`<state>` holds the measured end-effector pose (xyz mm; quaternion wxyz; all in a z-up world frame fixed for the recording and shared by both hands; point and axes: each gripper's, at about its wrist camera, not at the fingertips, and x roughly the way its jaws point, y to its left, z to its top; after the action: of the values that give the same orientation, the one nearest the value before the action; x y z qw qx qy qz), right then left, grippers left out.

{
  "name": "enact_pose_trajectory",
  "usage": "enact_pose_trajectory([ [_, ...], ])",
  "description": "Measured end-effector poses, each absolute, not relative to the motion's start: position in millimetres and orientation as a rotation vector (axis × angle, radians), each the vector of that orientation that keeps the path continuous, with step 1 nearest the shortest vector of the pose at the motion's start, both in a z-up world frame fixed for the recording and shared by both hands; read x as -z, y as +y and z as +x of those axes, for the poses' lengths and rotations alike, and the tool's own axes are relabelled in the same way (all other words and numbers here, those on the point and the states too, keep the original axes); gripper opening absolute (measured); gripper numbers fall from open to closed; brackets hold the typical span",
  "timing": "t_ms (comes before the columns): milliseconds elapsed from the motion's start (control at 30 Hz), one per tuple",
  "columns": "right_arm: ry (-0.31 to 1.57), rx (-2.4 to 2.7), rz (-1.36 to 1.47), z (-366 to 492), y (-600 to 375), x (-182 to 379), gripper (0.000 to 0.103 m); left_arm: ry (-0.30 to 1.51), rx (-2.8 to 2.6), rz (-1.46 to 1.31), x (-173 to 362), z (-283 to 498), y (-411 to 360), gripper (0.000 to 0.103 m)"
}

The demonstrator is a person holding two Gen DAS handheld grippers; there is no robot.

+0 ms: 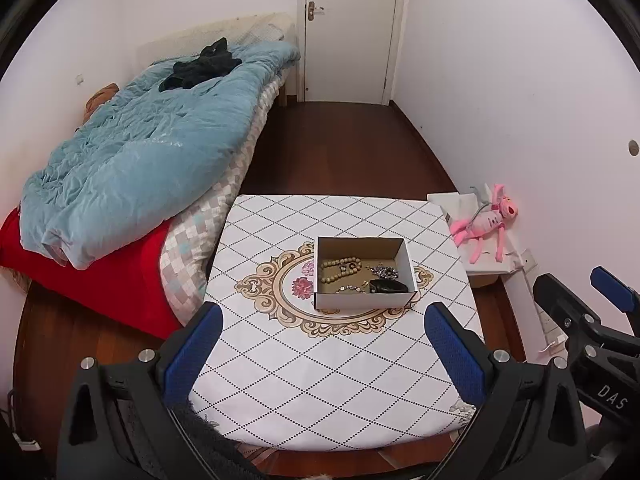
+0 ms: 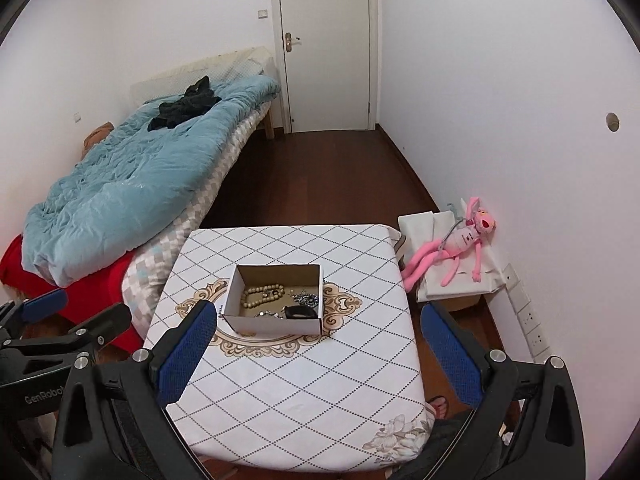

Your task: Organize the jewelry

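Observation:
A white cardboard box (image 1: pixel 362 300) stands on the patterned table (image 1: pixel 320 380), on its gold medallion. Inside lie a beige bead bracelet (image 1: pixel 340 267), silver chain jewelry (image 1: pixel 384 271) and a dark oval item (image 1: pixel 388 287). The box also shows in the right wrist view (image 2: pixel 272 325), with the beads (image 2: pixel 260 295). My left gripper (image 1: pixel 324 346) is open and empty, held above the table's near part, short of the box. My right gripper (image 2: pixel 318 354) is open and empty, also short of the box. Each gripper shows at the edge of the other's view.
A bed with a blue duvet (image 1: pixel 132 168) and red blanket (image 1: pixel 100 280) lies left of the table. A pink plush toy (image 1: pixel 490 222) lies on a white stand at the right wall. A closed door (image 1: pixel 352 28) is at the far end of the wooden floor.

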<state>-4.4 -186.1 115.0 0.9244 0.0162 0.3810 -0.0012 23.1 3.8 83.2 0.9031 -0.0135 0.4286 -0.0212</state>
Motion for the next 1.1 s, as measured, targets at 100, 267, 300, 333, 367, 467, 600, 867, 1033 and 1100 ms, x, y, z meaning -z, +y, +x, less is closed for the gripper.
enact_pose_trajectory([
  [100,0.798,0.013,0.028,4.7,-185.4,-110.5,0.103,0.900,0.041,-0.023,-79.2,32.3,3.2,0.103],
  [267,0.831,0.031,0.027,26.9,-185.0,-99.1,0.103,0.925,0.017,-0.023,-71.0,49.7,2.6,0.103],
  [300,0.832,0.035,0.026,30.5,-184.5,-97.7,0.103,0.927,0.010,-0.022,-69.2,53.8,2.7,0.103],
  [333,0.836,0.042,0.022,35.5,-183.7,-96.0,0.103,0.930,0.007,-0.021,-68.1,56.1,3.3,0.103],
  [367,0.838,0.046,0.021,40.1,-184.2,-94.0,0.103,0.934,0.000,-0.020,-65.7,61.0,3.9,0.103],
  [467,0.853,0.062,0.020,54.6,-185.6,-87.0,0.103,0.956,-0.017,-0.011,-57.1,75.1,5.2,0.103],
  [600,0.883,0.080,0.011,74.5,-187.2,-75.2,0.103,0.982,-0.021,-0.002,-46.4,90.0,4.9,0.103],
  [867,0.989,0.086,0.006,105.2,-191.1,-34.1,0.103,1.037,-0.027,0.004,-26.0,111.4,4.9,0.103],
  [1033,1.016,0.091,-0.003,112.2,-192.1,-25.0,0.103,1.044,-0.028,0.000,-22.5,115.1,6.3,0.103],
  [1100,1.018,0.090,-0.002,112.2,-192.3,-25.0,0.103,1.047,-0.024,0.003,-22.1,115.6,6.2,0.103],
])
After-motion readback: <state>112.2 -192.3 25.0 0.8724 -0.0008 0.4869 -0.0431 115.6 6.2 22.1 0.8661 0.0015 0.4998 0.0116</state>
